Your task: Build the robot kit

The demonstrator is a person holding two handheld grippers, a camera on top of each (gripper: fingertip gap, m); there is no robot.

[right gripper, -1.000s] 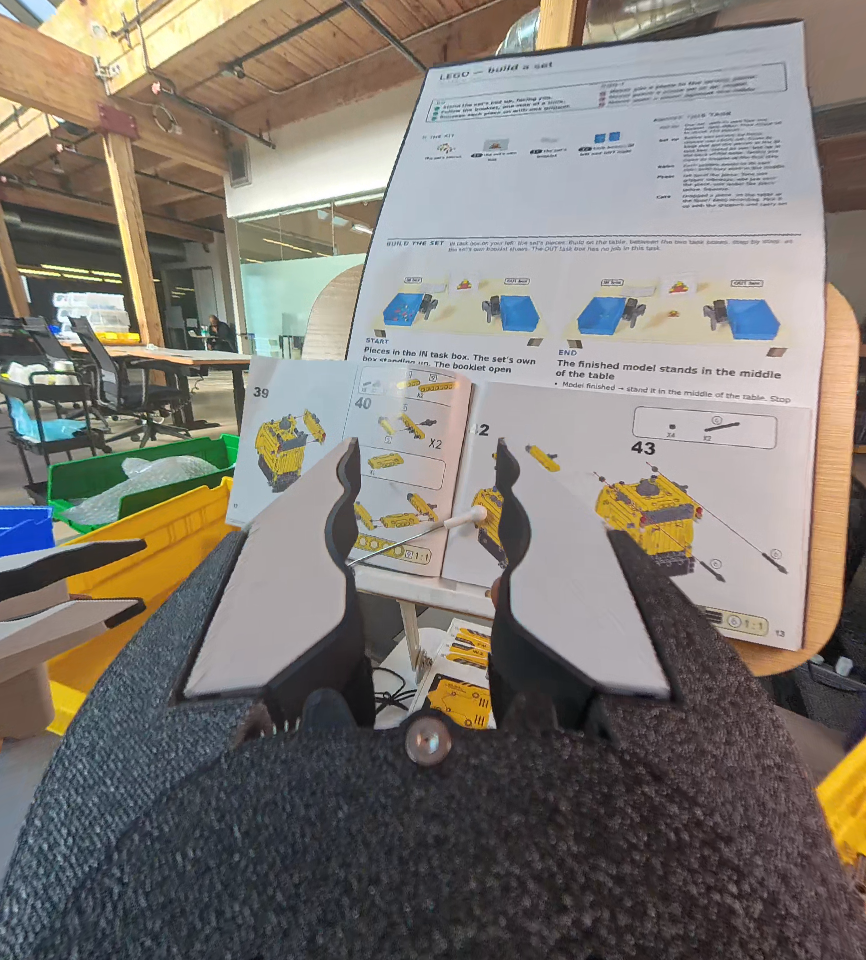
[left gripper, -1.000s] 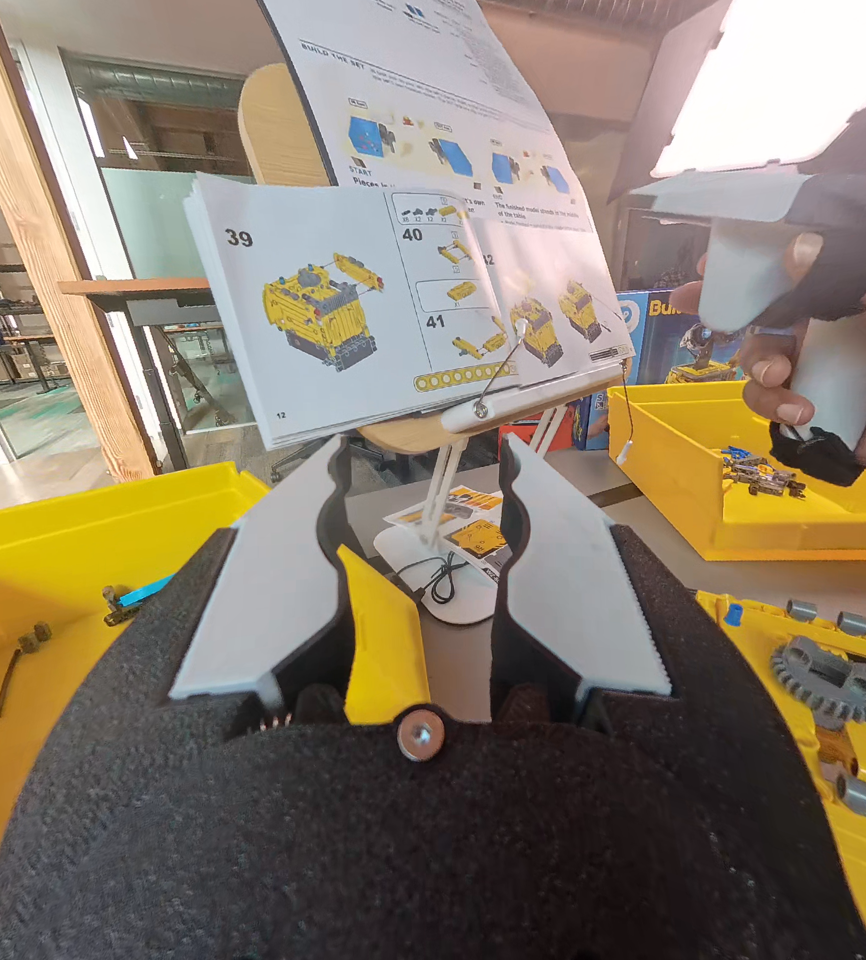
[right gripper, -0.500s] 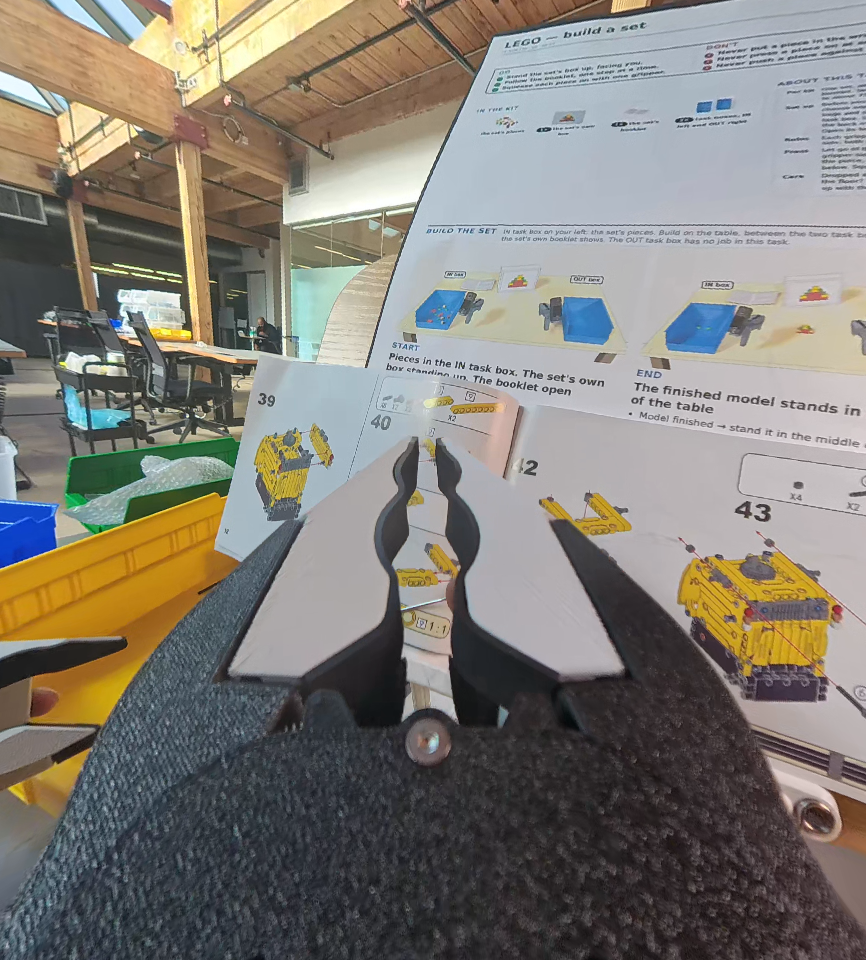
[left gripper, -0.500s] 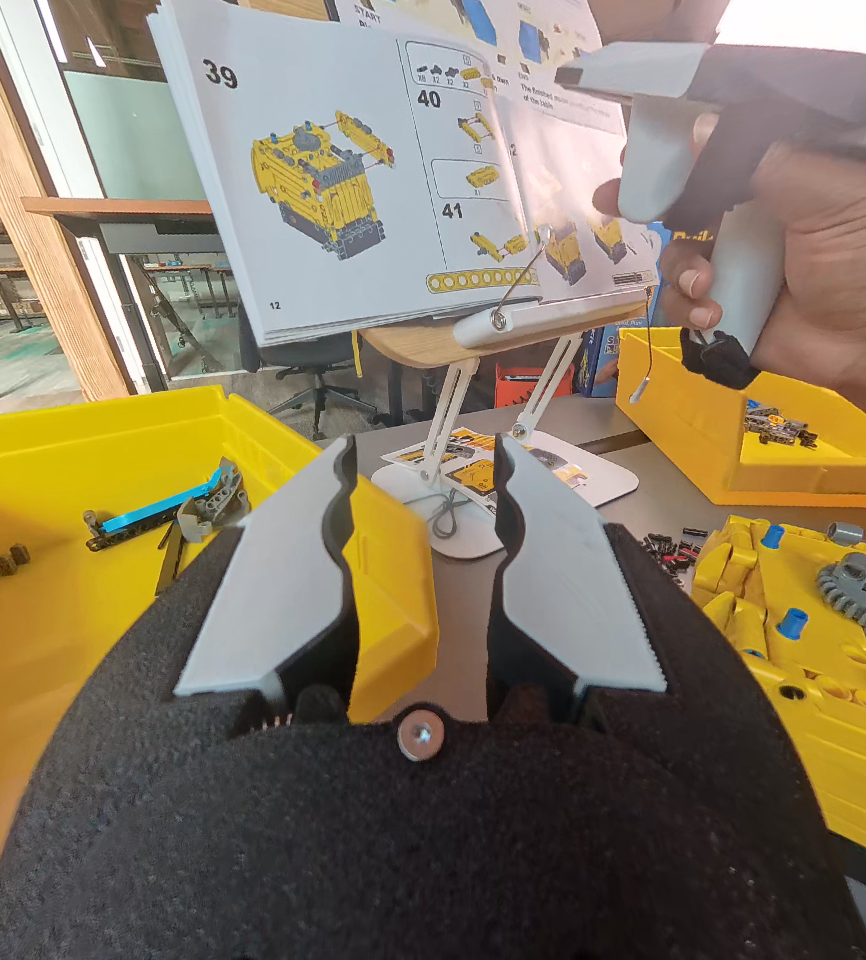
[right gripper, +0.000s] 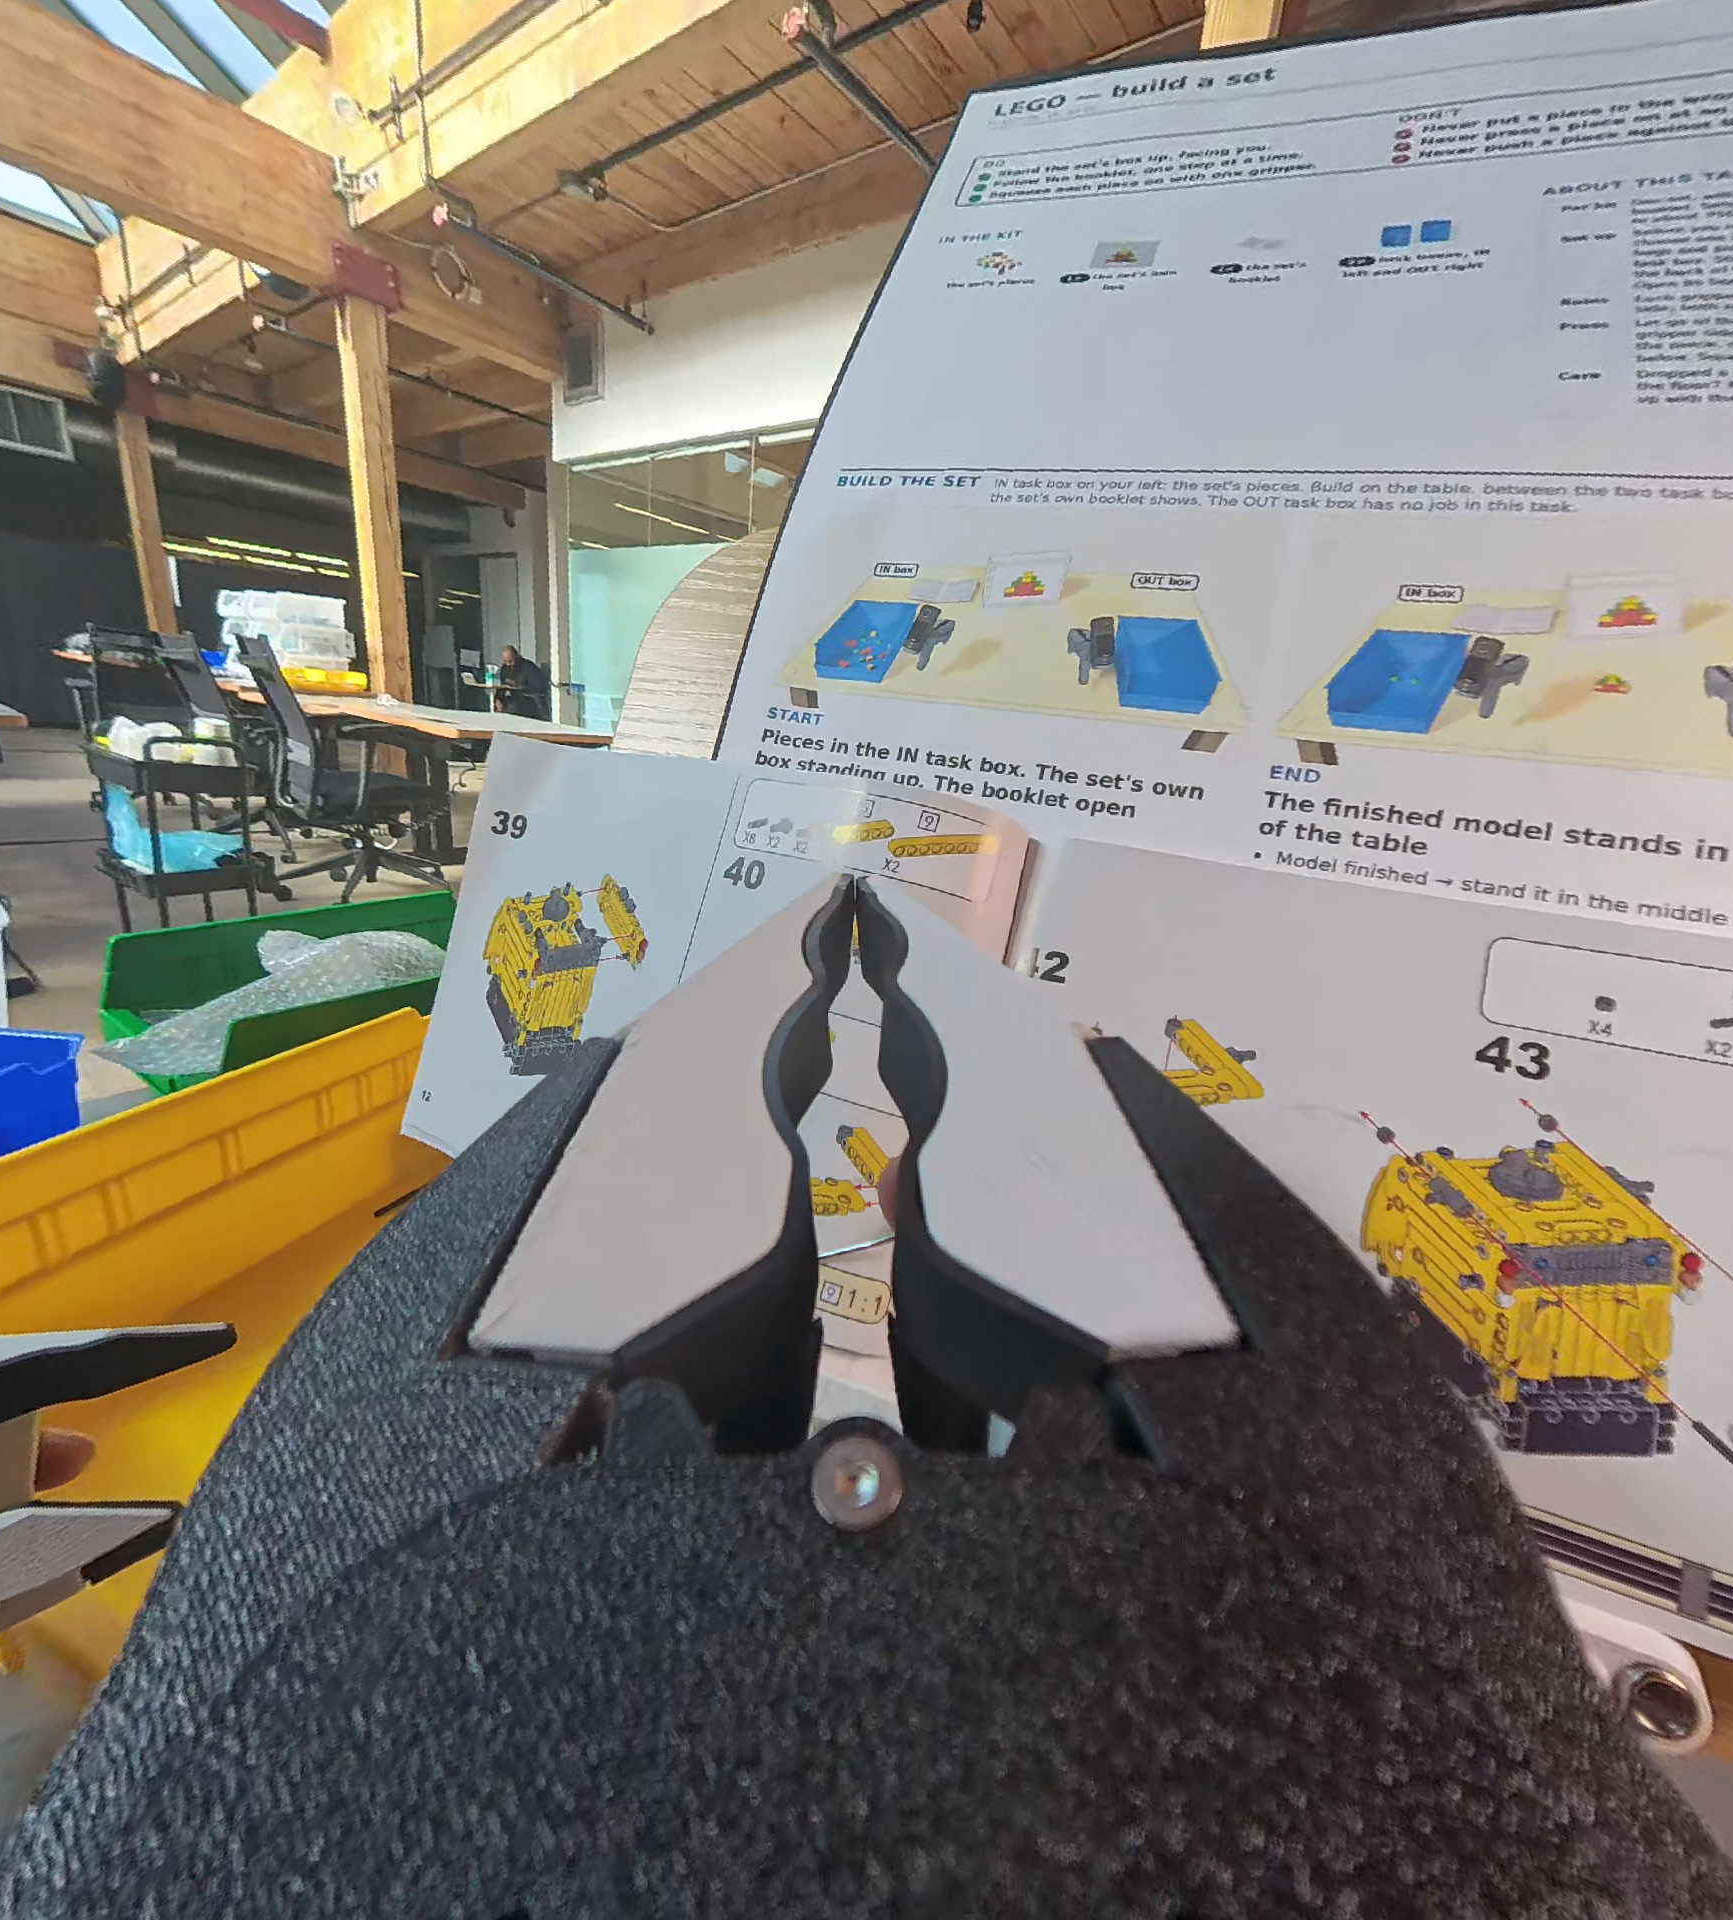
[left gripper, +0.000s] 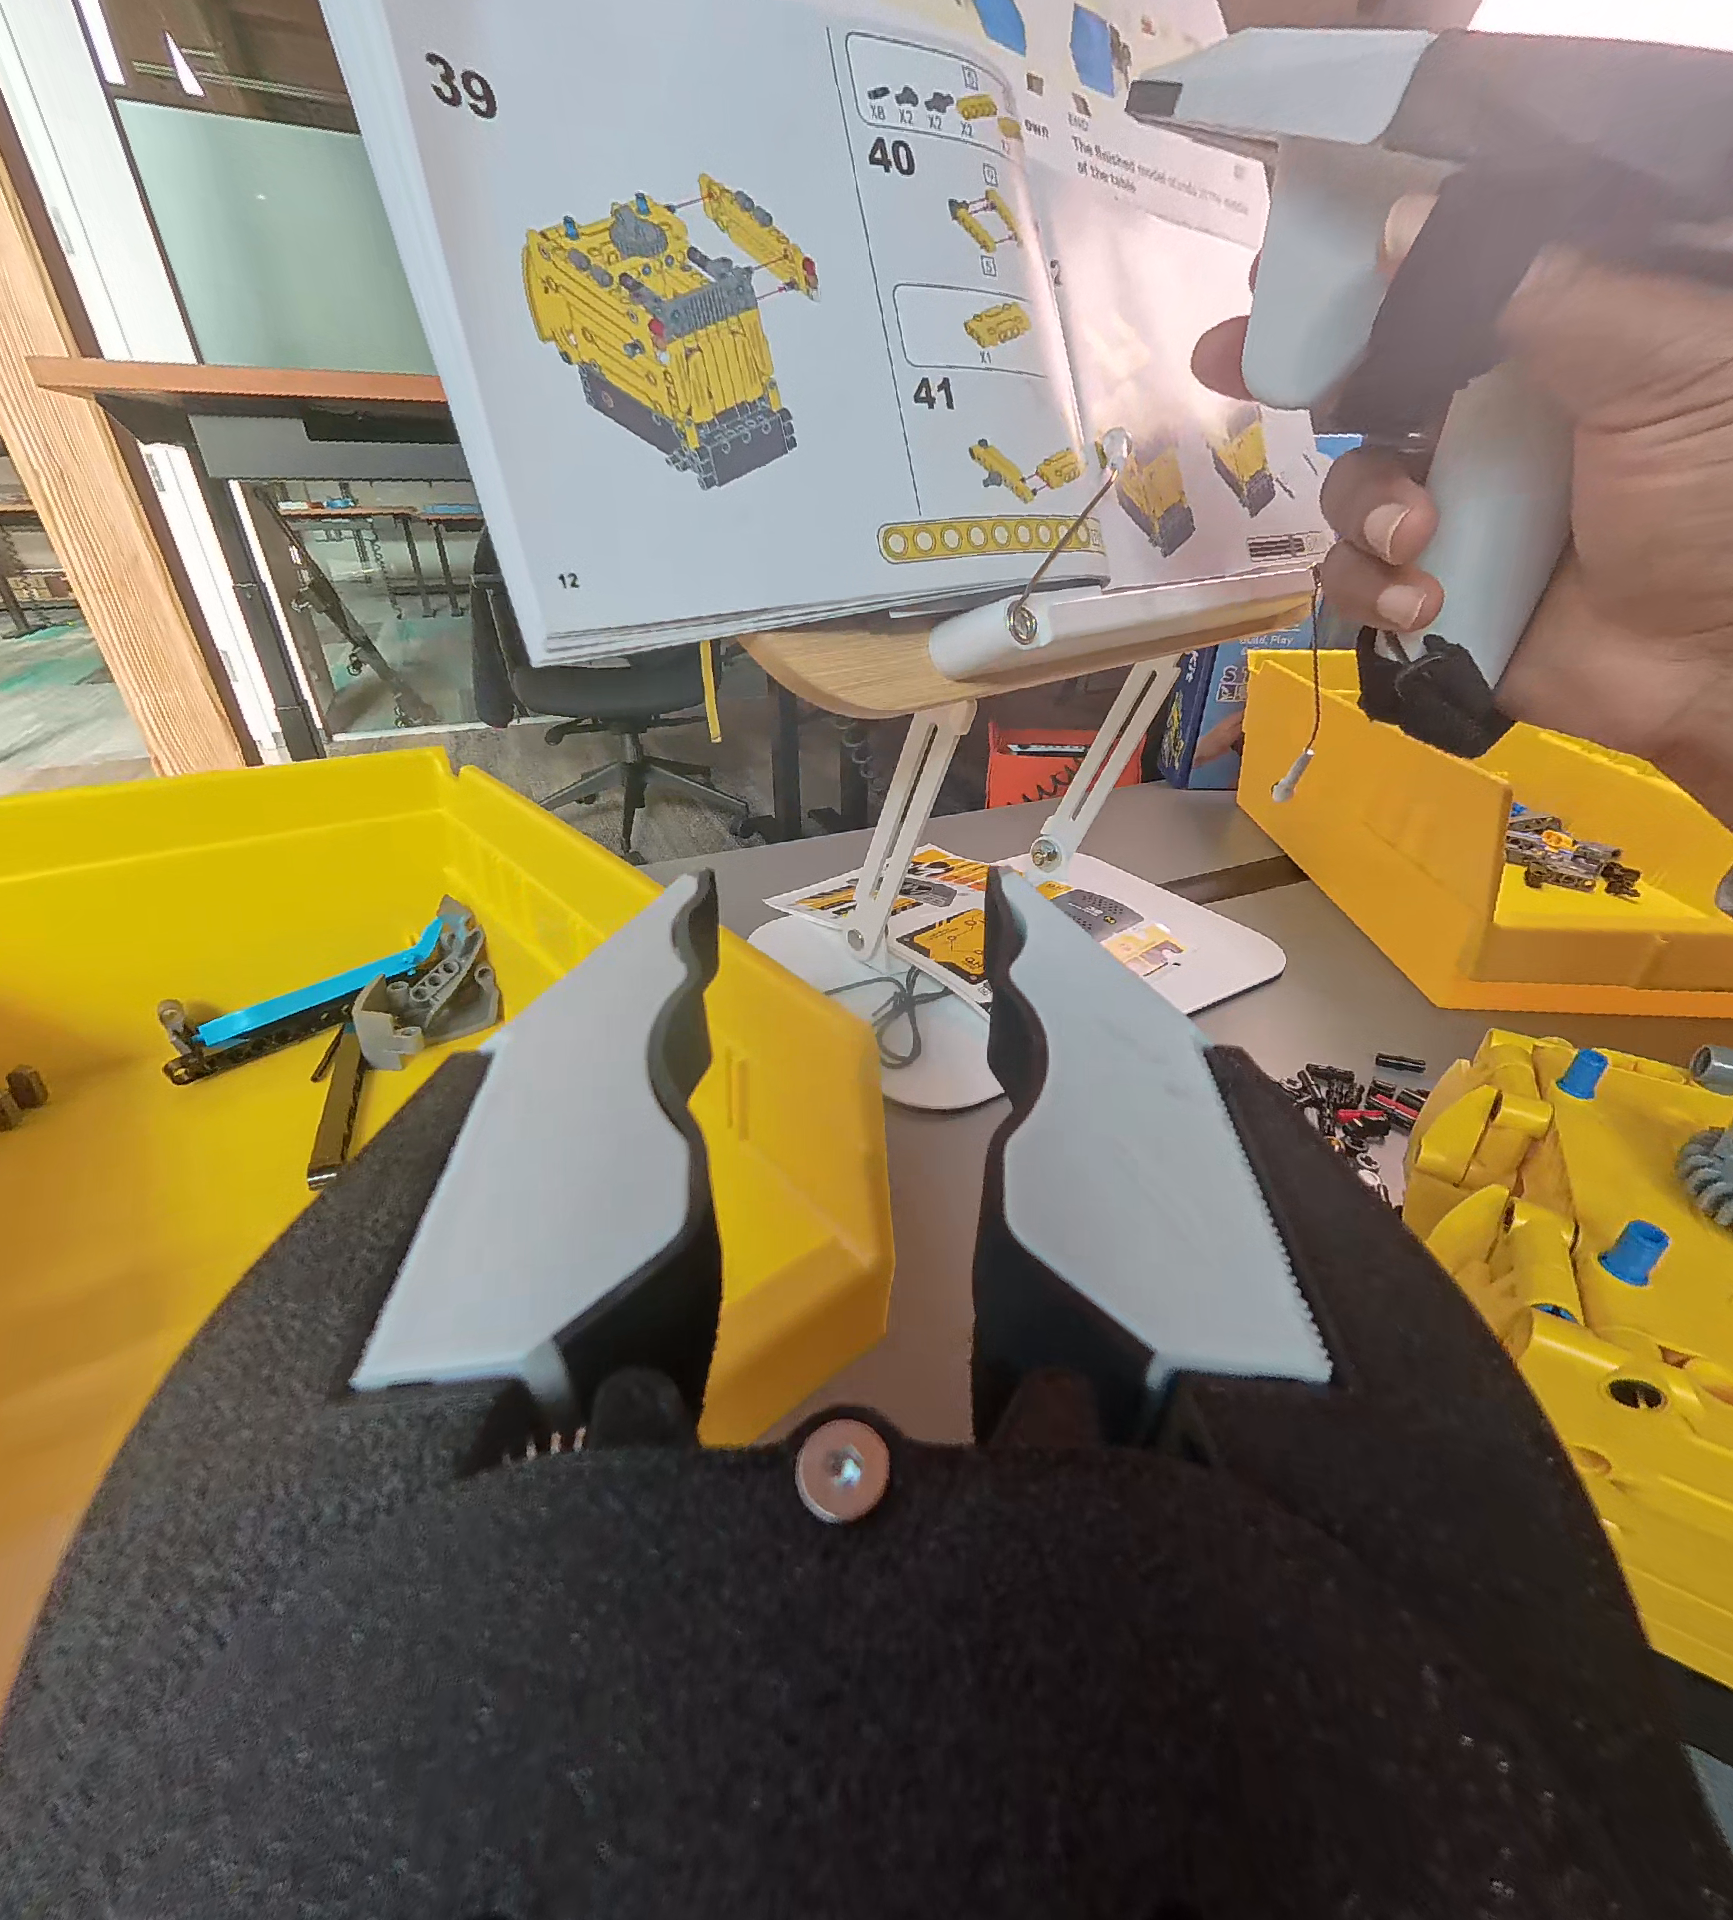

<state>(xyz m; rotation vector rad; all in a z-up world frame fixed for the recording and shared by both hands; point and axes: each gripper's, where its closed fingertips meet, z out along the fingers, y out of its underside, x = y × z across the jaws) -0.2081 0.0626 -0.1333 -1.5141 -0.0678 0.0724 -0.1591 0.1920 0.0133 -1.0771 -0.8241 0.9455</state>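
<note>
The left gripper (left gripper: 846,914), jaws wide and empty, hovers over a yellow bin (left gripper: 218,831) (a few loose pieces inside). The right gripper (right gripper: 854,883), jaws closed, pinches a booklet (right gripper: 581,831) page.

Two yellow bins (left gripper: 218,831) (left gripper: 1381,831), one open booklet (left gripper: 737,312) on one stand (left gripper: 903,810), one half-built yellow model (left gripper: 1620,1299), two grippers (left gripper: 846,935) (right gripper: 854,883).

Left wrist view looks forward and slightly down over the table (left gripper: 1288,883), from low and near a yellow bin (left gripper: 218,831). Right wrist view sits higher, tilted up, close to the booklet (right gripper: 1361,1039). The 2 views share the booklet (left gripper: 737,312).
</note>
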